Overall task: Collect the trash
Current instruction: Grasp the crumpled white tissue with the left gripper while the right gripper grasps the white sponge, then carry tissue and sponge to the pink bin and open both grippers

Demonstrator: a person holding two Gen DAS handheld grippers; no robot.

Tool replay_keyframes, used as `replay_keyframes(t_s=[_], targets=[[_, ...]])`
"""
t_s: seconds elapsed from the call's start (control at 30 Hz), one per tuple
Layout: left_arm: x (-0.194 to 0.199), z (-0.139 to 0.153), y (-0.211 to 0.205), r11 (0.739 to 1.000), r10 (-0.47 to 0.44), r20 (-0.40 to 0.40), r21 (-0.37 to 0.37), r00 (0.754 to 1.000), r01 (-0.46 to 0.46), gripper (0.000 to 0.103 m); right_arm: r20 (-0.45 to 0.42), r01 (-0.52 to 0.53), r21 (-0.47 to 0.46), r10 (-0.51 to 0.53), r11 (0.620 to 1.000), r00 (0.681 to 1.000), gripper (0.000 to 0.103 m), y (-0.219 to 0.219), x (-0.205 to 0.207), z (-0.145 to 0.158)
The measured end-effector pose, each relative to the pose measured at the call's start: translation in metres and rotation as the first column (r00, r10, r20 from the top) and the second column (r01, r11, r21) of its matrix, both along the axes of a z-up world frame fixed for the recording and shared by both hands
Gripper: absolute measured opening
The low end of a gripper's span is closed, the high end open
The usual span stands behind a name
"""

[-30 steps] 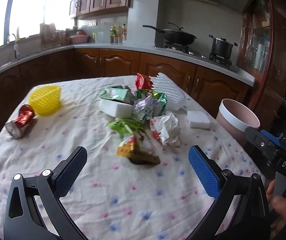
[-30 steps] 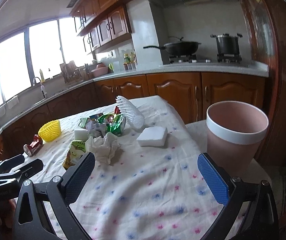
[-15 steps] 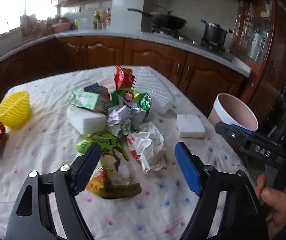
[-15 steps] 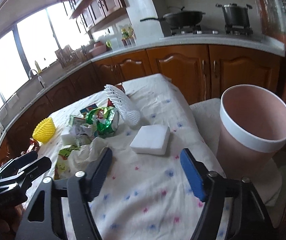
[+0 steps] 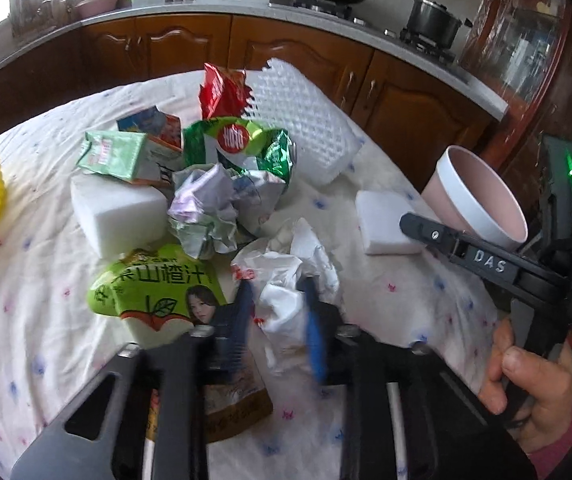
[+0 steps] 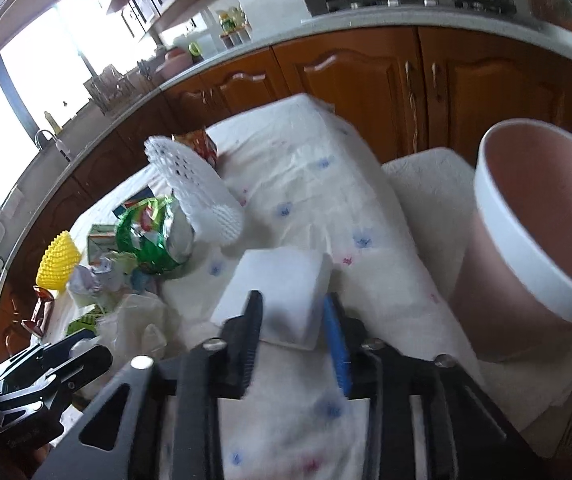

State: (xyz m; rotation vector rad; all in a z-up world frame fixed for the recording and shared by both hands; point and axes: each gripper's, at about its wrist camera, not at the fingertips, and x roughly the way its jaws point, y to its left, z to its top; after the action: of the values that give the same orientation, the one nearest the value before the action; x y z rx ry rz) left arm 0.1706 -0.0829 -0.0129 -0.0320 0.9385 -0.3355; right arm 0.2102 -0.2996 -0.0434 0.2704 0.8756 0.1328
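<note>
A heap of trash lies on the flowered tablecloth [image 5: 25,320]. My left gripper [image 5: 277,312] has its jaws closed narrow around a crumpled white plastic wrapper [image 5: 290,276], beside a green juice pouch [image 5: 153,284]. My right gripper [image 6: 294,320] has its jaws narrowed around the near edge of a white foam block [image 6: 281,284], which also shows in the left wrist view [image 5: 382,216]. A pink bin with a white rim [image 6: 534,232] stands on a stool to the right of the table and shows in the left wrist view too [image 5: 478,196].
The heap holds a crumpled foil ball [image 5: 205,208], a green snack bag [image 5: 241,144], a red wrapper [image 5: 221,88], a green carton [image 5: 117,156], a bigger white foam block [image 5: 117,212] and white foam netting [image 5: 302,116]. A yellow mesh cup [image 6: 59,256] and a crushed red can [image 6: 39,312] lie far left.
Both grippers moved forward and down, and their jaws narrowed. The left closed around the white plastic wrapper. The right closed around the edge of the small foam block.
</note>
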Motion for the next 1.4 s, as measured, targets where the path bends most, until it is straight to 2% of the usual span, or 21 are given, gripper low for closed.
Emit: replay_keyframes(t_s=[0.07,0.1,0.2,0.6,1.07,1.4], targets=[[-0.001,0.001,0.0,1.0,-0.006,0.008,-0.003,1.0,0.006,0.016,0.014,-0.009,-0.003,0.009,1.0,1.0,0.023,0.0,-0.001,0.001],[-0.001,0.001,-0.001,1.0,-0.011,0.007,-0.006,1.0,0.011,0.013,0.03,-0.01,0.0,0.01,1.0,0.999,0.019,-0.001,-0.004,0.003],[-0.003,0.003,0.002,1.0,-0.014,0.009,-0.021,1.0,0.015,0.013,0.049,-0.012,0.004,0.012,1.0,0.999,0.015,-0.003,-0.007,0.007],[-0.013,0.042,-0.005,0.997,-0.042,0.097,-0.061,0.994,0.048,0.012,0.144,0.016,-0.017,-0.014,1.0,0.99,0.012,-0.012,-0.036,0.039],[-0.016,0.068,-0.061,0.984,-0.151,0.156,-0.074,0.976,0.164,0.012,0.222,0.142,-0.024,-0.134,0.99,0.966,0.012,-0.069,-0.077,0.072],[-0.009,0.089,-0.116,0.96,-0.244,0.204,-0.086,0.948,0.266,0.012,0.258,0.264,-0.037,-0.246,0.964,0.934,0.012,-0.116,-0.094,0.087]])
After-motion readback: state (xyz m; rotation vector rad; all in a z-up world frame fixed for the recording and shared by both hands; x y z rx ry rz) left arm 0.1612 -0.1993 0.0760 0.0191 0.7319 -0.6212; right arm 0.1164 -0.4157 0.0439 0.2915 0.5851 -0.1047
